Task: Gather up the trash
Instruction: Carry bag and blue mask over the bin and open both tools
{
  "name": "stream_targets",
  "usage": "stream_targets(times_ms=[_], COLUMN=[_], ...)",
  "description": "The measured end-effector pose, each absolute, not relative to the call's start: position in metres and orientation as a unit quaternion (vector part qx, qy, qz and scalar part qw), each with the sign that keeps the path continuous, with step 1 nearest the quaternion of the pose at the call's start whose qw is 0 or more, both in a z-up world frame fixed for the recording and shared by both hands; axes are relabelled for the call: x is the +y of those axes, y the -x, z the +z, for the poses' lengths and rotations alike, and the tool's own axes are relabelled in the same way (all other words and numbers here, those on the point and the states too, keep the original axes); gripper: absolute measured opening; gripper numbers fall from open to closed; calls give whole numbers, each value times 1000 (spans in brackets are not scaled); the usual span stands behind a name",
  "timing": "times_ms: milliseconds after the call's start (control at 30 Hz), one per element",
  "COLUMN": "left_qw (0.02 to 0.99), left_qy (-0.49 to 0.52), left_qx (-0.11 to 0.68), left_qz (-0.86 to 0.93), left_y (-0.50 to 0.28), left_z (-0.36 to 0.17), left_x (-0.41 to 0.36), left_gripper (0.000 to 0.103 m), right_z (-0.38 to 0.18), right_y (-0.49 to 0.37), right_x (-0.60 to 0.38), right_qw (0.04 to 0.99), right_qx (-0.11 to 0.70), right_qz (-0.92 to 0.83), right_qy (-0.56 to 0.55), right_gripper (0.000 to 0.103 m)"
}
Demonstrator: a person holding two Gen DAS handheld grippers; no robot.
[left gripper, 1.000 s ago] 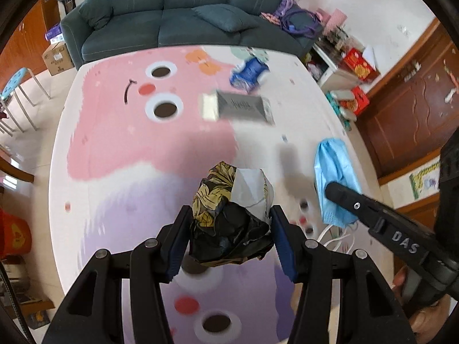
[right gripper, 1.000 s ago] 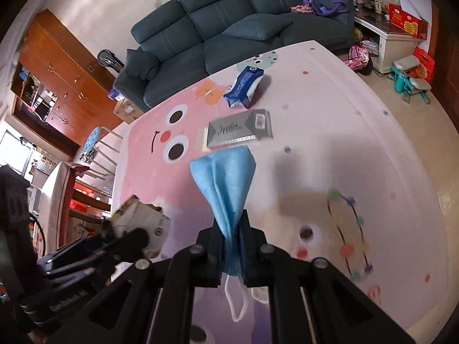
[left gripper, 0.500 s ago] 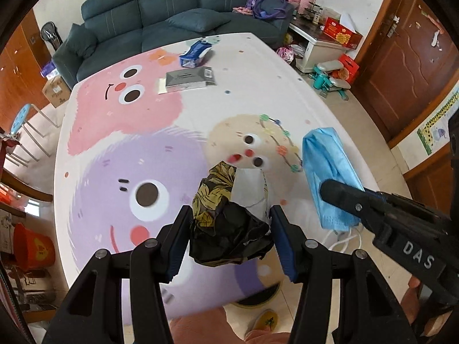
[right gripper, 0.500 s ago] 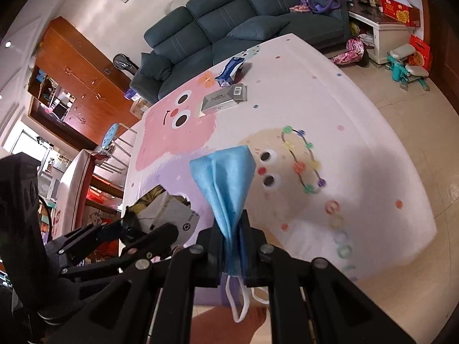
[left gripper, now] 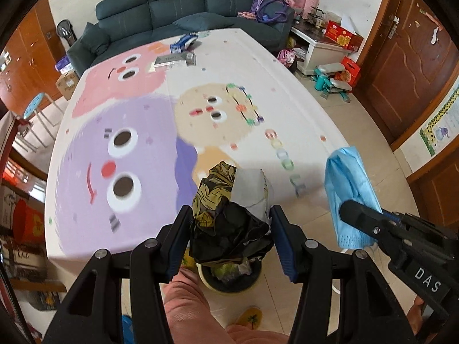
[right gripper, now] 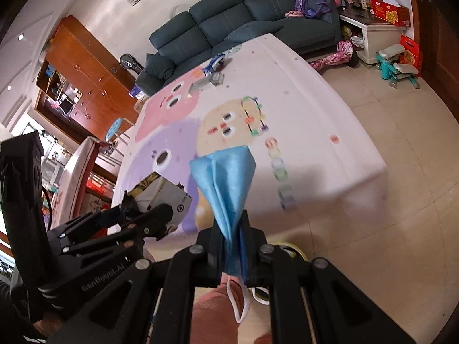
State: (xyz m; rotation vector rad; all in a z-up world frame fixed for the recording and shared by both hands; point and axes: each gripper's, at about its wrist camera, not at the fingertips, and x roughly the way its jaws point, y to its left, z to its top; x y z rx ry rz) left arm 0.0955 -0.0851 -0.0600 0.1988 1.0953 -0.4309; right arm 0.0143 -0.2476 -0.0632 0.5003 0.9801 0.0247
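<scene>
Carrying two items: our left gripper (left gripper: 231,226) clamps a wrapper (left gripper: 229,215), our right gripper (right gripper: 232,235) a mask (right gripper: 226,183). Bin (left gripper: 229,279) below; box (left gripper: 174,59) and packet (left gripper: 183,41) remain on the tabletop (left gripper: 287,94).

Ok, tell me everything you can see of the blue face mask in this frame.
The light blue pleated disposable face mask looks like thin non-woven fabric, folded lengthwise and bunched. The right hand-held gripper is shut on its lower part, so it fans upward beyond the fingers, while its white elastic ear loops dangle below. Only the gripper touches it; it hangs in the air past the near edge of the cartoon-print tablecloth. The left wrist view shows it from the side, creased.
</scene>
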Motion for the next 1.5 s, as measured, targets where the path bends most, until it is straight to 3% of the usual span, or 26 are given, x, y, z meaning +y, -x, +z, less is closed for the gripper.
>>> stream_targets(times_ms=[667,1500], left_qw=[789,761], left_qy=[-134,-145], left_qx=[565,598], left_qz=[-200,-204], left_y=[-20,-12], left_z=[-117,-325], left_x=[-63,-57], left_gripper=[53,53], right_z=[-133,-341], right_y=[45,53], right_x=[-231,-211], right_qw=[819,773], right_qx=[515,572], right_qz=[-13,-55], right_qy=[-252,-270], right_gripper=[9,9])
